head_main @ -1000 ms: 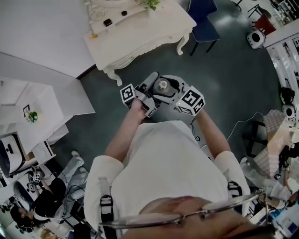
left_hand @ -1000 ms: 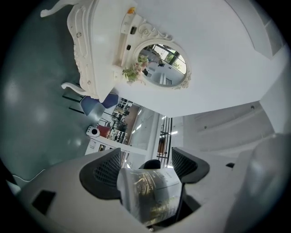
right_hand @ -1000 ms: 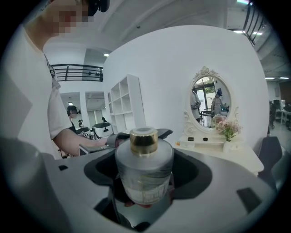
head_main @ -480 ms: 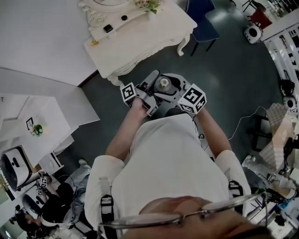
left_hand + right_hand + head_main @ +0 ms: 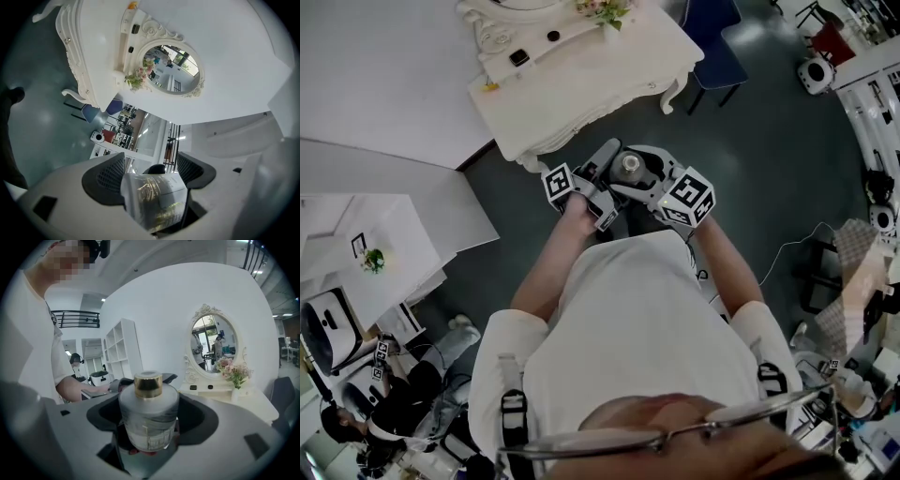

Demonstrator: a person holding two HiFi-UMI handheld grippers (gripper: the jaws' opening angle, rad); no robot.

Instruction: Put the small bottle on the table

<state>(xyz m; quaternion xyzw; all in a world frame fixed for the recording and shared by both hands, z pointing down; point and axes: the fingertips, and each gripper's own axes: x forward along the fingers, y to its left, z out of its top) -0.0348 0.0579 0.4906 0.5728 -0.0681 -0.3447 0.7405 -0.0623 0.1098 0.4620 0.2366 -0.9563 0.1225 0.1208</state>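
Observation:
The small bottle (image 5: 628, 167), clear glass with a gold cap, is held in the air in front of the person's chest, cap up. Both grippers meet around it. My left gripper (image 5: 614, 174) comes from the left, and in the left gripper view the bottle (image 5: 154, 197) lies between its dark pads, which touch its sides. My right gripper (image 5: 640, 174) comes from the right, and in the right gripper view the bottle (image 5: 149, 416) stands upright, seated between the wide-set jaws. The white dressing table (image 5: 581, 80) lies just ahead of the grippers.
The table carries an oval mirror (image 5: 213, 345), a vase of flowers (image 5: 602, 9) and a few small dark items (image 5: 517, 57). A blue chair (image 5: 712, 47) stands at its right end. White walls and shelving are at the left. Other people sit at the lower left (image 5: 356, 412).
The grippers and the bottle keep the same hold and place before the chest. The table has shifted slightly in the head view as the person moves.

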